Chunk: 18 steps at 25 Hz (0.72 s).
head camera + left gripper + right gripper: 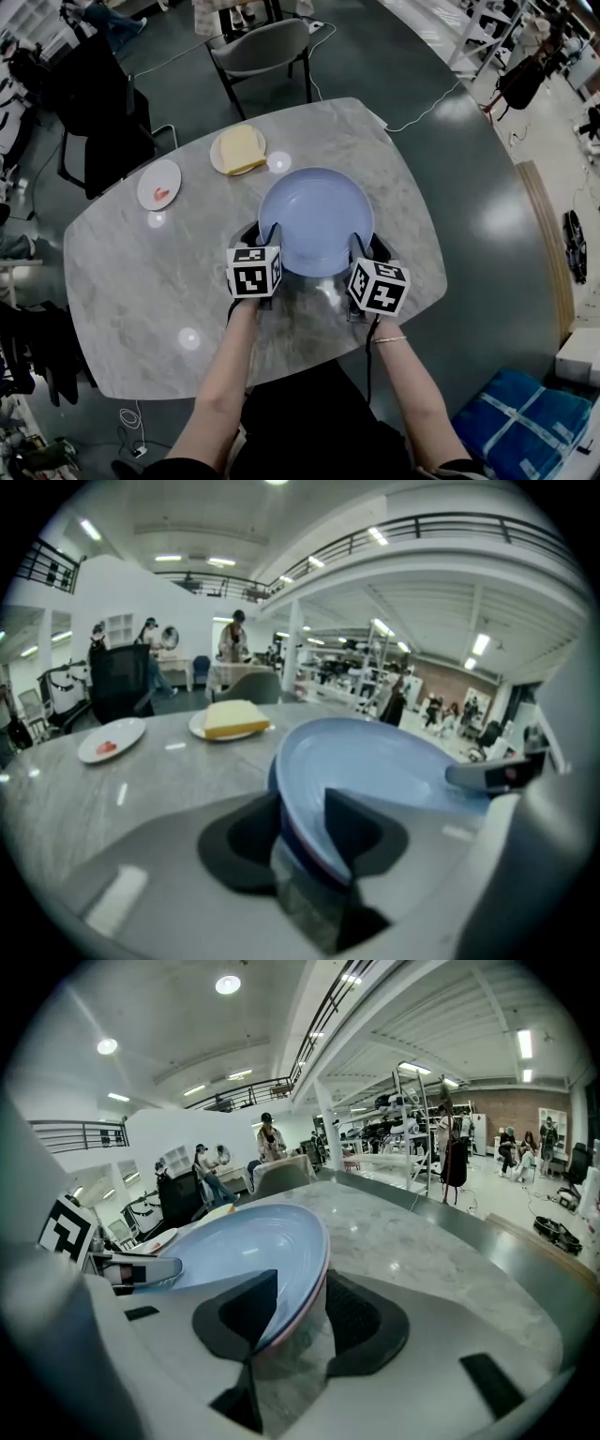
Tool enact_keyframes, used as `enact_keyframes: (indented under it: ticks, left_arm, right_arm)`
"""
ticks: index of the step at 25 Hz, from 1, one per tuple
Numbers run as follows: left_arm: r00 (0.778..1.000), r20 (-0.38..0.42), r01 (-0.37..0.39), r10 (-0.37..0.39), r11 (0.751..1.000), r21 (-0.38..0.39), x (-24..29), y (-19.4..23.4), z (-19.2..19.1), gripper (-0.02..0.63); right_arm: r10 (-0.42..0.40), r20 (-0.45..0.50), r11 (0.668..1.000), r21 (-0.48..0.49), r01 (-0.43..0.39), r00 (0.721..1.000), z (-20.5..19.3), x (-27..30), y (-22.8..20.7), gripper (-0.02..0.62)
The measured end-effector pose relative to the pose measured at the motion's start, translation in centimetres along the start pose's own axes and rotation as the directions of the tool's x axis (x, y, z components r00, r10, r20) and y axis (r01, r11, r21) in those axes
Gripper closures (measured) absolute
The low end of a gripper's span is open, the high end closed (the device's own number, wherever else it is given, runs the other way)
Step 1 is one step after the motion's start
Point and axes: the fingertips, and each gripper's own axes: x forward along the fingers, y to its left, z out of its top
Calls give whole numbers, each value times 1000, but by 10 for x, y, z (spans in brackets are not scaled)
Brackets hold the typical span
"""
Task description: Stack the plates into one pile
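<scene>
A large blue plate [316, 216] lies on the marble table [141, 281] just ahead of me, and a pinkish edge shows under its rim in the right gripper view. My left gripper [264, 234] stands at the plate's near-left rim. In the left gripper view the blue plate [375, 761] has its rim between the jaws of the left gripper [300, 827], which stand wide and loose round it. My right gripper [366, 246] is at the near-right rim. Seen from the right gripper [295, 1316], the jaws sit close on both sides of the plate [244, 1241].
A small white plate with a red bit [158, 184] lies at the far left of the table. Beside it, a plate carrying a yellow block [238, 150] sits just behind the blue one. A grey chair [262, 47] stands past the far edge.
</scene>
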Motion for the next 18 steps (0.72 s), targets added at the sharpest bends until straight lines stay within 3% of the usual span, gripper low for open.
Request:
enact_keyframes:
  ticks: [10,18]
  left_arm:
    - [999,31,-11,13,998,-61,-1,0,0,439]
    - [997,35,-73,72,997,32,-7,11,-2,434]
  right_arm:
    - [-11,61,1000,-22,13,998,10,-4,-6,446]
    - [1,104,998,-56,5,995,18,-12,1,446]
